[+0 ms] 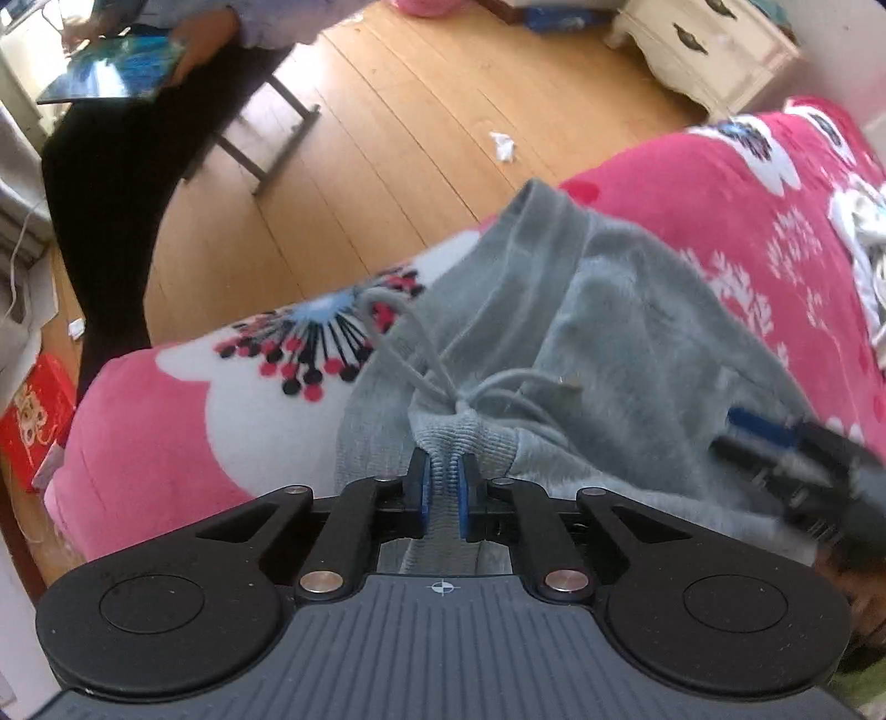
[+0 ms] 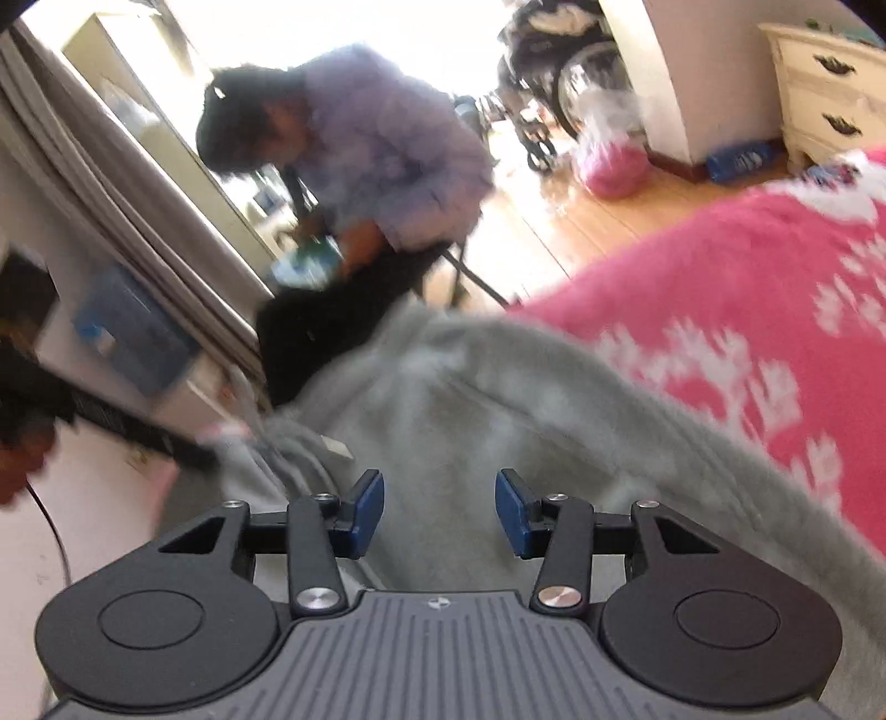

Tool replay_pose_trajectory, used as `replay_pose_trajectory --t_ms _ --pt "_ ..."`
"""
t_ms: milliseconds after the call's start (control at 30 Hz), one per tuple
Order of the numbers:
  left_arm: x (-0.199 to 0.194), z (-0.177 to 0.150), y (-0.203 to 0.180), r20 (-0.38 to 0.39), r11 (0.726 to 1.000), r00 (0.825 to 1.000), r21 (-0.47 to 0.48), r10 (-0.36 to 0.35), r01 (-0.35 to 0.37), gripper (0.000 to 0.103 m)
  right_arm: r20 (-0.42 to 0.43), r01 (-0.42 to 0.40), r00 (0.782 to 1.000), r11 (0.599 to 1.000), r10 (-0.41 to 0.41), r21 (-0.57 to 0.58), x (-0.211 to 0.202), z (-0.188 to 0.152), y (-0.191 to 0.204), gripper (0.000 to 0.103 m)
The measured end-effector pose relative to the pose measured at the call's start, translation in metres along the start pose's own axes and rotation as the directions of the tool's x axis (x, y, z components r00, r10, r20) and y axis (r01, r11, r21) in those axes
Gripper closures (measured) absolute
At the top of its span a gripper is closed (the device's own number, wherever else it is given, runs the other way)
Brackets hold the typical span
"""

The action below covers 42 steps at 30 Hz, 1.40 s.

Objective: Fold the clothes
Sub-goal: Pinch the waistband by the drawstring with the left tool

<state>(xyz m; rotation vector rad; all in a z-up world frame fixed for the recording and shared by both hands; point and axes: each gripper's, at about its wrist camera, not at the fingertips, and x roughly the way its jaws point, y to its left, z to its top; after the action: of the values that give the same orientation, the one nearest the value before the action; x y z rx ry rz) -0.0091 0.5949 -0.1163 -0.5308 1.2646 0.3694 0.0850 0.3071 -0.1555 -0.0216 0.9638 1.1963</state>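
Grey fleece trousers (image 1: 598,332) with a ribbed waistband and a grey drawstring (image 1: 421,376) lie on a pink flowered blanket (image 1: 720,183). My left gripper (image 1: 443,482) is shut on the ribbed waistband, with the cloth pinched between its blue pads. In the left wrist view my right gripper (image 1: 775,443) comes in from the right edge, low over the grey cloth. In the right wrist view the right gripper (image 2: 440,507) is open above the grey trousers (image 2: 470,399), and its blue pads (image 2: 512,512) stand apart without pressing on anything. That view is blurred.
The blanket's edge (image 1: 166,376) drops to a wooden floor (image 1: 415,138). A person (image 2: 360,166) sits on a chair beside the bed, holding a tablet (image 1: 116,66). A white dresser (image 1: 703,50) stands at the far right. A red box (image 1: 33,415) sits on the floor at left.
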Motion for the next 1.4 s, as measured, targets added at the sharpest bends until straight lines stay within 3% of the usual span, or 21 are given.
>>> replay_pose_trajectory --t_ms 133,267,367,433,467,533,667,767,833,867,900,1067,1133,1200,1233,1267,1400 --pt "0.001 -0.010 0.007 0.026 1.000 1.000 -0.002 0.016 -0.016 0.093 0.009 -0.022 1.000 0.997 0.023 -0.074 0.014 0.020 0.014 0.055" --pt "-0.022 -0.016 -0.009 0.174 0.995 0.984 0.075 0.048 -0.061 0.094 -0.011 -0.034 0.999 0.993 0.033 -0.117 0.021 0.018 0.024 0.055" --pt "-0.031 -0.021 -0.013 0.230 0.988 0.972 0.134 0.048 -0.080 0.094 -0.037 -0.030 0.999 0.996 0.027 -0.082 0.027 0.008 0.021 0.057" --pt "-0.012 -0.024 0.006 0.176 0.991 0.979 0.069 0.101 -0.114 0.095 -0.055 -0.028 0.998 0.998 0.025 -0.049 0.031 0.004 0.018 0.062" --pt "-0.001 -0.026 0.016 0.142 0.991 0.981 0.031 0.128 -0.134 0.103 -0.055 -0.029 0.998 0.999 0.027 -0.046 0.031 0.005 0.019 0.063" --pt "0.002 -0.030 0.032 0.139 0.976 0.966 -0.024 0.219 -0.218 0.103 -0.032 -0.052 0.998 0.997 0.050 -0.063 0.026 0.010 0.023 0.063" --pt "-0.025 -0.034 0.044 0.165 0.983 0.969 -0.024 0.185 -0.184 0.103 -0.026 -0.118 0.993 0.988 0.117 -0.099 0.041 0.026 0.040 0.068" --pt "-0.030 -0.036 0.049 0.159 0.997 0.987 -0.076 0.028 -0.016 0.102 -0.094 -0.149 0.986 0.976 0.136 -0.160 0.066 0.030 0.053 0.075" --pt "-0.031 -0.042 0.046 0.174 0.995 0.983 -0.071 -0.057 0.071 0.093 -0.140 -0.153 0.982 0.967 0.126 -0.205 0.083 0.030 0.061 0.081" --pt "-0.030 -0.047 0.042 0.179 0.993 0.980 -0.064 -0.086 0.099 0.077 -0.145 -0.147 0.983 0.964 0.116 -0.221 0.088 0.031 0.062 0.081" --pt "-0.027 -0.052 0.039 0.179 0.991 0.978 -0.061 -0.103 0.116 0.066 -0.137 -0.145 0.984 0.963 0.116 -0.229 0.092 0.034 0.063 0.081" --pt "-0.002 -0.070 0.028 0.151 0.997 0.987 -0.040 -0.057 0.064 0.065 -0.092 -0.133 0.989 0.960 0.113 -0.248 0.111 0.056 0.065 0.079" --pt "0.005 -0.075 0.028 0.160 0.999 0.987 -0.038 -0.032 0.038 0.066 -0.114 -0.125 0.989 0.942 0.094 -0.311 0.124 0.063 0.069 0.078" --pt "0.009 -0.079 0.025 0.177 1.000 0.984 -0.024 -0.004 0.008 0.078 -0.181 -0.114 0.982 0.947 0.061 -0.301 0.142 0.069 0.067 0.076" --pt "0.011 -0.080 0.024 0.181 1.000 0.983 -0.012 -0.001 0.003 0.082 -0.201 -0.096 0.979 0.958 0.041 -0.272 0.149 0.071 0.064 0.072" --pt "0.012 -0.081 0.023 0.184 1.000 0.983 -0.002 -0.008 0.009 0.094 -0.212 -0.083 0.977 0.970 0.034 -0.227 0.153 0.073 0.060 0.064" --pt "0.015 -0.085 0.013 0.206 0.997 0.979 0.076 0.015 -0.031 0.100 -0.256 -0.057 0.965 0.998 0.056 0.004 0.166 0.078 0.042 0.057"
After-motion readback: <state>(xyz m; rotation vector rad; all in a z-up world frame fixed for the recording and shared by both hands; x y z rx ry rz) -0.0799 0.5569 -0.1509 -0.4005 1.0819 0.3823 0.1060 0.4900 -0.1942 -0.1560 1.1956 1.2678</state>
